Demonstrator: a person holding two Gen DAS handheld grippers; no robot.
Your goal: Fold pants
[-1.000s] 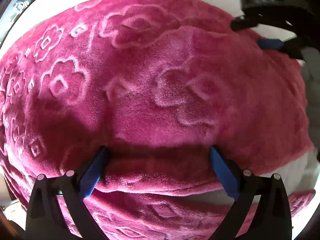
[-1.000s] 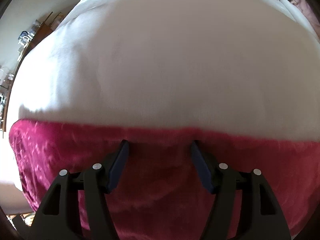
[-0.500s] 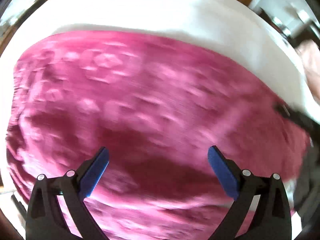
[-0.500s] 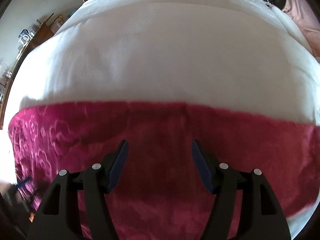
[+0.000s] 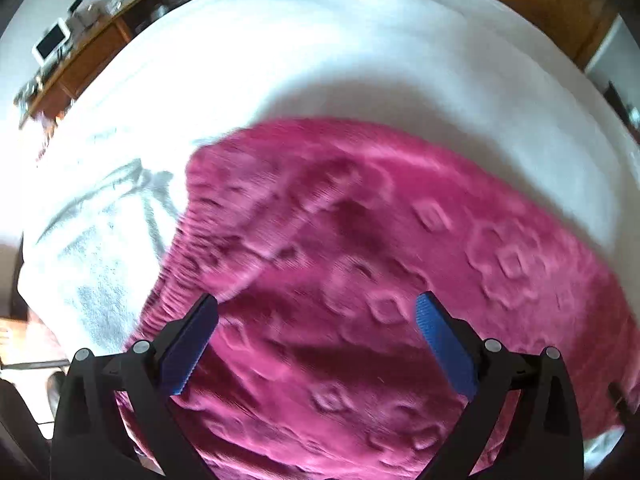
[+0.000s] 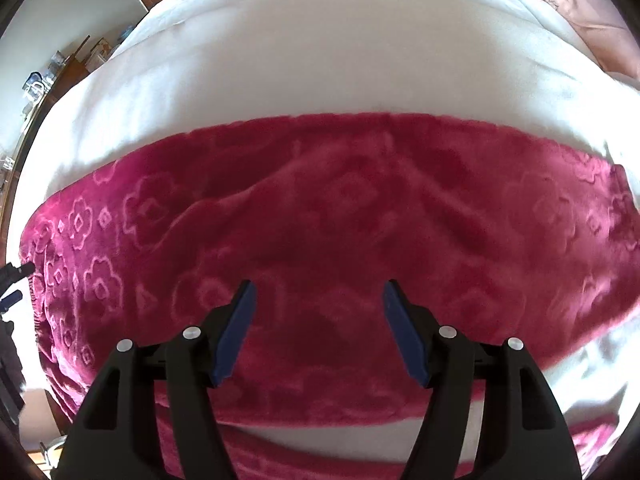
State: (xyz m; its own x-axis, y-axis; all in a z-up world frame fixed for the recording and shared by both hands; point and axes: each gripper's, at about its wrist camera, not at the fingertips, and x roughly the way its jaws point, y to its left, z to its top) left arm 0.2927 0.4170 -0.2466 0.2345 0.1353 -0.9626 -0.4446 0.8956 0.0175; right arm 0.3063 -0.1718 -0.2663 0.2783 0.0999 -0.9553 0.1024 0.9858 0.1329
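Observation:
The pants (image 5: 360, 280) are plush magenta fleece with an embossed flower pattern, lying folded on a white bed cover (image 5: 320, 60). In the left wrist view their gathered waistband (image 5: 180, 248) is at the left. My left gripper (image 5: 316, 308) is open and empty, above the fabric near the waistband. In the right wrist view the pants (image 6: 340, 220) stretch as a wide band across the bed. My right gripper (image 6: 318, 292) is open and empty, above the near part of the band. The left gripper's tip (image 6: 16, 272) shows at the far left edge there.
The white bed cover (image 6: 320, 48) extends far behind the pants. A wooden desk with clutter (image 5: 68, 52) stands at the back left. A pink pillow or garment (image 6: 592, 12) lies at the bed's far right. A second strip of magenta fabric (image 6: 320, 460) lies nearer, below the band.
Both grippers have drawn back from the fabric and stayed open. The left view swung toward the waistband end; the right view now shows the whole folded band instead of only its far edge.

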